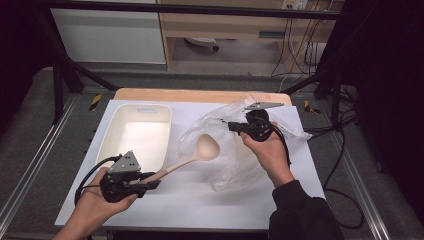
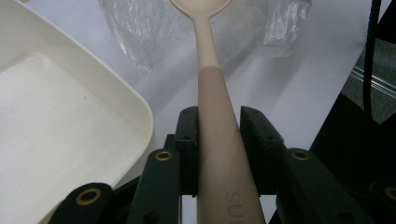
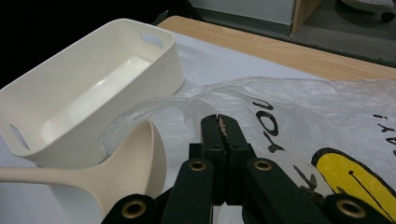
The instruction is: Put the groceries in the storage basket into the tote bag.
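Observation:
My left gripper (image 1: 152, 181) is at the table's near left, shut on the handle of a beige ladle (image 1: 206, 147). The left gripper view has the handle (image 2: 212, 93) running up between the jaws of that gripper (image 2: 218, 116). The ladle's bowl hangs at the mouth of a clear plastic bag (image 1: 235, 160). My right gripper (image 1: 234, 126) holds the bag's upper edge. In the right gripper view its jaws (image 3: 222, 120) are pressed together on the thin film (image 3: 303, 107), which bears black letters and a yellow print. The ladle's bowl (image 3: 130, 168) sits just left of them.
A cream rectangular bin (image 1: 116, 127) with cut-out handles stands empty on the left of the white sheet (image 1: 200, 200), close beside the ladle's handle (image 2: 135, 100) (image 3: 159, 65). A wooden board edge (image 1: 200, 95) runs along the back. Black frame bars and cables flank the table.

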{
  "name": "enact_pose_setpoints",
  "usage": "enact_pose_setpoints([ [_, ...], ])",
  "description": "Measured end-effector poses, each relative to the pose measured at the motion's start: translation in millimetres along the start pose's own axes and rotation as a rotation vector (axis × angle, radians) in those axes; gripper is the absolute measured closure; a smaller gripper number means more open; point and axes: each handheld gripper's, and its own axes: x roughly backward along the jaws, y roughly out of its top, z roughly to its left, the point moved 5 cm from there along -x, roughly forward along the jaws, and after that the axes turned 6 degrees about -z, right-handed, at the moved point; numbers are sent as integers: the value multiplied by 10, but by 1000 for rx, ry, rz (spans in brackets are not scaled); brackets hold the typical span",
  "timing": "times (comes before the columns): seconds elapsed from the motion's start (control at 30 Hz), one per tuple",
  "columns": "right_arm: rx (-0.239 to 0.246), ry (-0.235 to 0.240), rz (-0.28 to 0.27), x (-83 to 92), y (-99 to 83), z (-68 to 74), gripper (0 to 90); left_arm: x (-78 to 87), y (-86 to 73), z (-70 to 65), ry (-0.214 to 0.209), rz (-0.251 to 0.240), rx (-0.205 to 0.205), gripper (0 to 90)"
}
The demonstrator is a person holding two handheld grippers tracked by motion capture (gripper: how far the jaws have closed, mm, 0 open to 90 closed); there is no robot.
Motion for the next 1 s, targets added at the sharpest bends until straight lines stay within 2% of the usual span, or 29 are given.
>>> enact_pose_setpoints([
  [0.27, 1, 2, -1, -5, -6, 9, 900, -95, 51, 8, 7, 4, 2, 688],
  [0.37, 1, 3, -1, -2, -6, 9, 900, -143, 64, 17, 18, 17, -11, 687],
  [0.47, 3, 3, -1, 6, -6, 9, 900, -199, 72, 27, 16, 20, 1, 687],
  [0.73, 7, 5, -3, 13, -11, 6, 900, -371, 89, 76, 28, 33, 23, 687],
  [1.0, 0, 6, -4, 18, -21, 3, 900, -570, 146, 43, 39, 40, 16, 688],
])
